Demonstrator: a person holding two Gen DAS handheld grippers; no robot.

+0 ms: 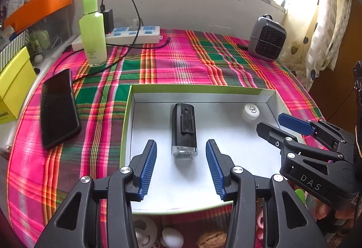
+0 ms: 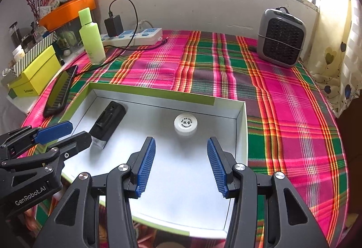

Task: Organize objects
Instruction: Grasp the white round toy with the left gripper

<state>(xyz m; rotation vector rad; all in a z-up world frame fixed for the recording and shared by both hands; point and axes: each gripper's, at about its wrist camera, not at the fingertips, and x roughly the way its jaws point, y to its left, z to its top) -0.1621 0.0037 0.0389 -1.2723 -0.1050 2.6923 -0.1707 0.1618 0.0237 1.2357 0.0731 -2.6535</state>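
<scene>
A shallow box tray (image 1: 127, 121) with a green rim and a white floor lies on the plaid cloth. In it lies a black device (image 1: 184, 126) with a clear end, lengthwise towards me. A white round cap (image 1: 250, 112) sits at the tray's far right. My left gripper (image 1: 181, 142) hovers open just short of the device's clear end, with nothing between its pads. In the right wrist view, my right gripper (image 2: 180, 140) stands open just short of the white cap (image 2: 185, 123), apart from it. The black device (image 2: 108, 121) lies to its left, beside the left gripper (image 2: 79, 131).
A black phone (image 1: 58, 110) lies left of the tray, its cable running to a power strip (image 1: 133, 35). A green bottle (image 1: 92, 28) stands at the back left and a grey fan heater (image 1: 267, 38) at the back right. A yellow box (image 1: 13, 85) sits at the left edge.
</scene>
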